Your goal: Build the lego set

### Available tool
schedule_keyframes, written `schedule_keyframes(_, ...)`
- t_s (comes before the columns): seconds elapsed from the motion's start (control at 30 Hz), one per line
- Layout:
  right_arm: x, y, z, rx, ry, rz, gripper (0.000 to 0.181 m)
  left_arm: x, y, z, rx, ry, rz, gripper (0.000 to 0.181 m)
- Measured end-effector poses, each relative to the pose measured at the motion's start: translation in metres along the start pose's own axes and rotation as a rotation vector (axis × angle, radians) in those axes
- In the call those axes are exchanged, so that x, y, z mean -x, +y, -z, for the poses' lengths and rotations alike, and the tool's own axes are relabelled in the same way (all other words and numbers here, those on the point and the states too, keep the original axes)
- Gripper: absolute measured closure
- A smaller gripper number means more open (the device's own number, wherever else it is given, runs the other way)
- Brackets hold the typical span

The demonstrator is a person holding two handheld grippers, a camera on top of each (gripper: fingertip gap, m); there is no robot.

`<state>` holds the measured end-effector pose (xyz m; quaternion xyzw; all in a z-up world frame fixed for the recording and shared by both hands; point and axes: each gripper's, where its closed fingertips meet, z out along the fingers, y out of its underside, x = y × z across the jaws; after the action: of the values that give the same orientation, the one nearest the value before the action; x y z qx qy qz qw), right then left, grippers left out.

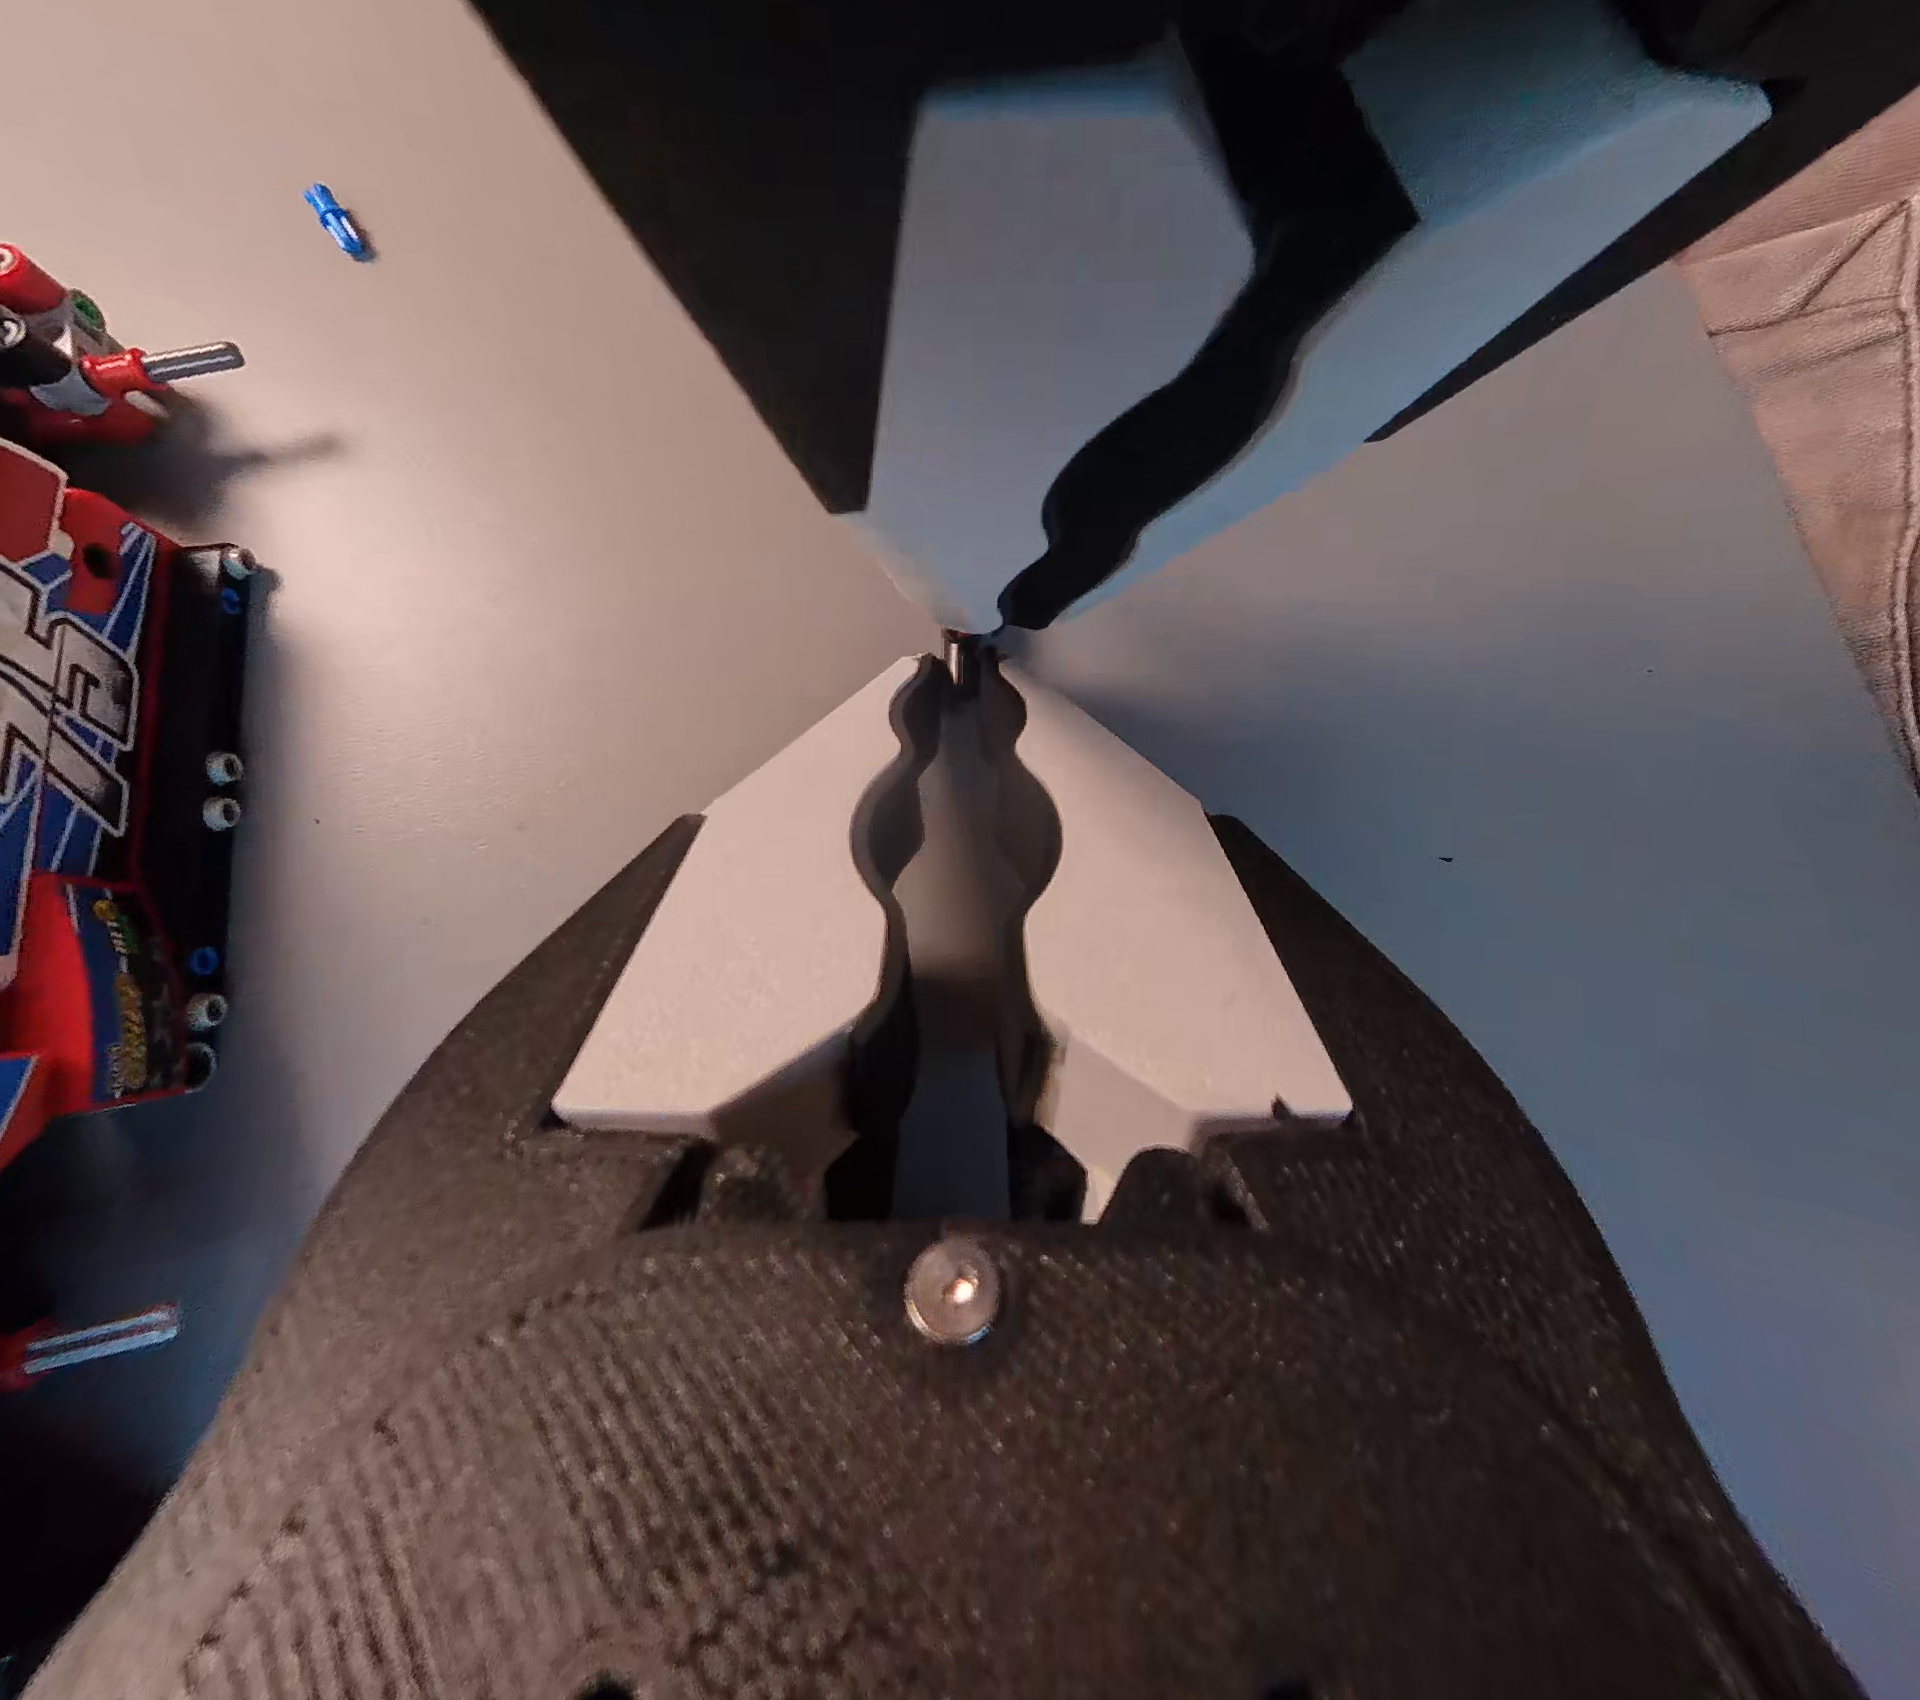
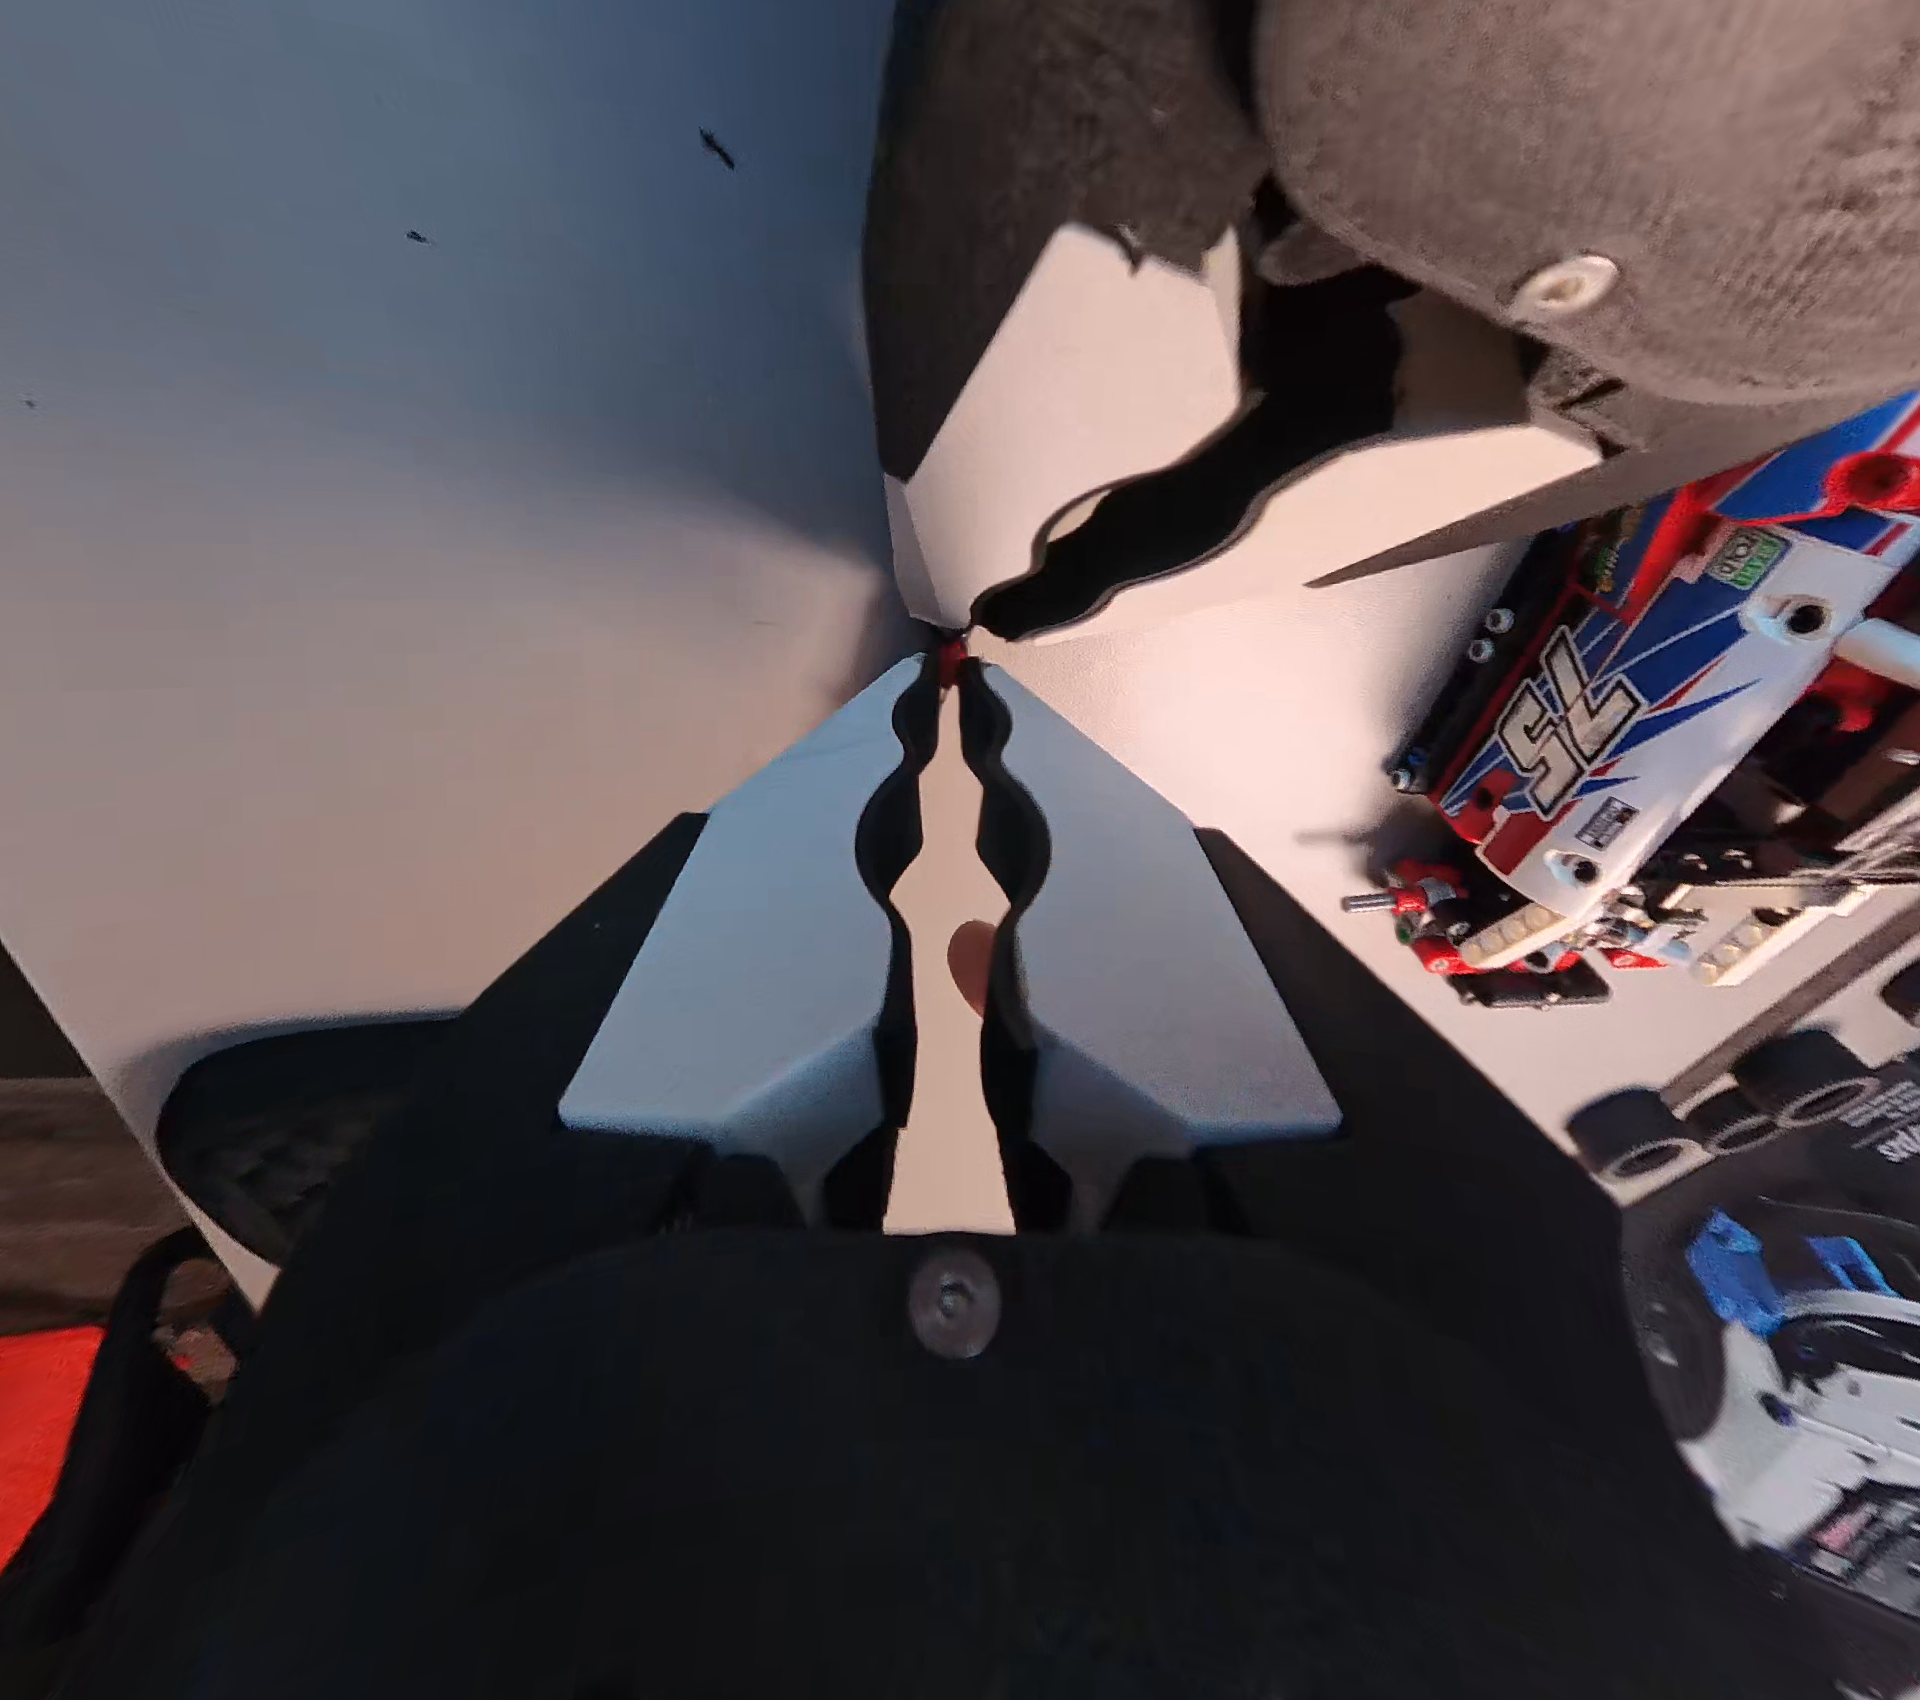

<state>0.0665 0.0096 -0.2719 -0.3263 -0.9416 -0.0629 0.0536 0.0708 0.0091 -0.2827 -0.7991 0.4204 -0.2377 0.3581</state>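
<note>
The race car (image 2: 1621, 777) body looks largely built and lies at the counter (image 1: 540, 300) edge; loose tyres (image 2: 1704, 1120) and a blue pin (image 1: 338, 222) remain. Left gripper (image 1: 961, 663) pinches a tiny dark piece; right gripper (image 2: 951, 665) pinches a red one, tip to tip.

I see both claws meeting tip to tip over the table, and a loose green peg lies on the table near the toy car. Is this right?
Not quite: the loose peg is blue, not green, as the left wrist view shows. The rest holds: the left claw and right claw meet tip to tip, near the toy car.
</note>
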Motion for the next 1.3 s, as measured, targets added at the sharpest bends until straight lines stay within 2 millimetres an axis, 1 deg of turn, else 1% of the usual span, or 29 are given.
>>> schedule_keyframes(0.13,0.000,-0.001,-0.001,-0.028,-0.035,-0.050,0.180,0.000,0.000,0.000,0.000,-0.006,-0.001,0.176)
schedule_keyframes(0.3,0.005,-0.004,-0.003,-0.023,-0.052,-0.030,0.180,-0.001,0.001,0.000,0.004,-0.002,-0.010,0.175)
schedule_keyframes(0.47,0.001,-0.001,-0.004,-0.032,-0.031,-0.057,0.180,0.000,0.000,0.000,0.001,0.009,0.021,0.175)
schedule_keyframes(0.63,-0.001,0.000,-0.005,-0.087,-0.018,-0.122,0.180,0.001,0.000,0.000,-0.002,0.030,0.067,0.176)
schedule_keyframes(0.9,-0.002,-0.001,-0.004,-0.136,0.031,-0.176,0.179,0.001,0.000,0.000,-0.003,0.023,0.070,0.176)
schedule_keyframes(0.93,-0.002,0.000,-0.003,-0.154,0.045,-0.184,0.178,0.000,0.000,0.000,-0.002,0.027,0.073,0.175)
schedule_keyframes(1.0,-0.001,0.000,0.002,-0.202,0.053,-0.215,0.163,0.000,0.000,0.000,-0.002,0.029,0.074,0.176)
schedule_keyframes(1.03,-0.001,0.000,0.005,-0.222,0.047,-0.234,0.162,0.000,0.000,0.000,-0.002,0.030,0.072,0.175)
schedule_keyframes(1.13,-0.002,-0.001,0.010,-0.258,0.051,-0.253,0.168,0.000,0.000,-0.001,-0.001,0.030,0.067,0.175)
schedule_keyframes(1.3,-0.002,-0.004,0.006,-0.252,0.056,-0.260,0.176,0.000,0.000,-0.001,-0.002,0.028,0.067,0.176)
